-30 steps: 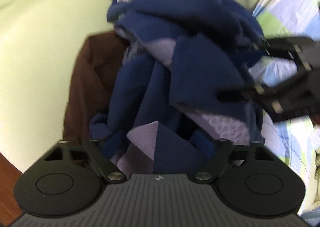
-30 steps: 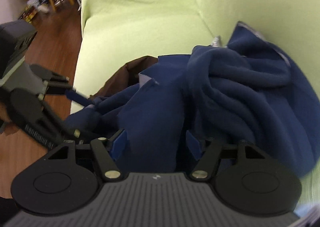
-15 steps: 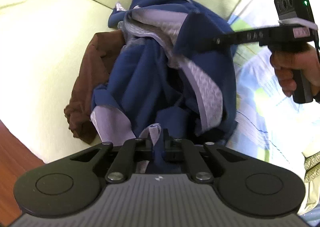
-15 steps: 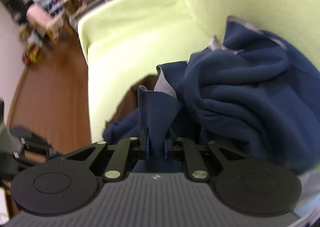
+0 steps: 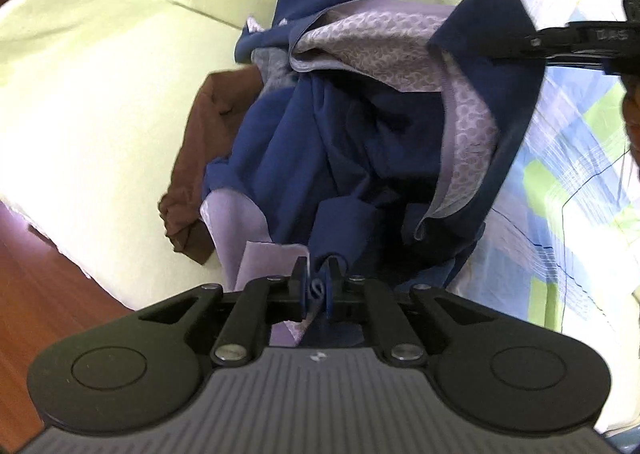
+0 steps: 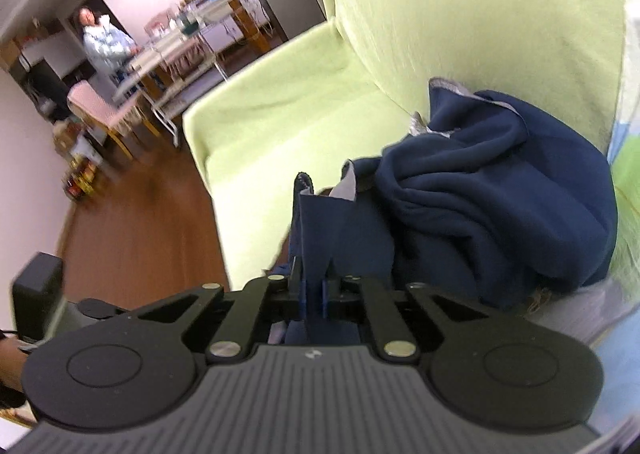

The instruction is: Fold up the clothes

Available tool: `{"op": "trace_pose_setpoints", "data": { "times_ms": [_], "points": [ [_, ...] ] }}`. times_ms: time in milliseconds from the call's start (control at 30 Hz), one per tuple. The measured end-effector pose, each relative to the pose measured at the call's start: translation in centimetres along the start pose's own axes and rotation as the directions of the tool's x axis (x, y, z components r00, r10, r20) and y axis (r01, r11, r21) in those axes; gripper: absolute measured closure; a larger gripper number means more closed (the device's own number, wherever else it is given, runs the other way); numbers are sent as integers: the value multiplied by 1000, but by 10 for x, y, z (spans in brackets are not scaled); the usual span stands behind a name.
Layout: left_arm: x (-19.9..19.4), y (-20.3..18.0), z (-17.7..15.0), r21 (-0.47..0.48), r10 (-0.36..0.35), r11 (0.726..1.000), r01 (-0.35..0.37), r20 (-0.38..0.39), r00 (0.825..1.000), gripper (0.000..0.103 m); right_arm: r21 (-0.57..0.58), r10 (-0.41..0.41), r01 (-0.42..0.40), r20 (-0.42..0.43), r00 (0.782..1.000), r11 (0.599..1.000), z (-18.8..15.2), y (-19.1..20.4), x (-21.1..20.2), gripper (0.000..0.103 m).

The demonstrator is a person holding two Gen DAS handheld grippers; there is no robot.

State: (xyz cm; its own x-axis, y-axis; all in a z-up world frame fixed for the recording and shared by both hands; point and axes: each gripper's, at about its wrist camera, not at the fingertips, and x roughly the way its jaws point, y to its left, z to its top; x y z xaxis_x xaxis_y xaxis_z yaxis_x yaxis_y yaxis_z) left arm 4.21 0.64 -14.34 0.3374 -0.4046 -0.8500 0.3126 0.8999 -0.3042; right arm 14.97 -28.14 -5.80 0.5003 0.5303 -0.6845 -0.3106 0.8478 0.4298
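Navy fabric is what we have in both tools: the navy jacket (image 5: 340, 142), with its pale patterned lining (image 5: 384, 54) turned out, hangs in a crumpled bunch ahead of and below the left gripper (image 5: 318, 288), over the lime-green sofa (image 5: 100, 102).

Left gripper: jaws opening, with a rolled wad of hem between the pads, which look still in contact. Risk one: we lose that edge, and the whole weight swings onto the other tool.

Right gripper (image 6: 314, 288) is clenched on a thin navy flap that stands up just ahead of its jaws. It's a one-layer pinch near the edge, so a sharp tug could pull it free.

Risk two: we can't tell which parts of the jacket we hold. If they aren't matching corners, the spread comes out twisted.

Risk three: the brown garment (image 5: 208, 142) lies left of the left gripper, touching and partly under the jacket. It may drag along towards the wooden floor (image 5: 44, 294).

The checked blanket (image 5: 568, 174), right of the left gripper, could also snag.
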Motion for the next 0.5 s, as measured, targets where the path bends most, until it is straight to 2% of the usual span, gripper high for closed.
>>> {"op": "trace_pose_setpoints", "data": {
  "times_ms": [67,167,267,400,500],
  "points": [
    [-9,-3,0,9,-2,1000,2,10,1000,58,14,16,-16,28,999,1000,-1,6,-16,97],
    [-20,-11,1,46,-7,999,7,8,1000,58,57,42,-47,100,994,997,3,16,-52,97],
    [-31,-23,5,99,-41,994,38,27,999,57,90,57,-73,167,984,993,9,23,-87,98],
    [-37,-45,13,158,-107,983,96,60,992,51,123,76,-110,251,965,986,13,34,-134,103],
    [-41,-61,19,184,-158,973,139,94,983,47,109,62,-96,283,957,989,12,40,-166,103]
  ]
}}
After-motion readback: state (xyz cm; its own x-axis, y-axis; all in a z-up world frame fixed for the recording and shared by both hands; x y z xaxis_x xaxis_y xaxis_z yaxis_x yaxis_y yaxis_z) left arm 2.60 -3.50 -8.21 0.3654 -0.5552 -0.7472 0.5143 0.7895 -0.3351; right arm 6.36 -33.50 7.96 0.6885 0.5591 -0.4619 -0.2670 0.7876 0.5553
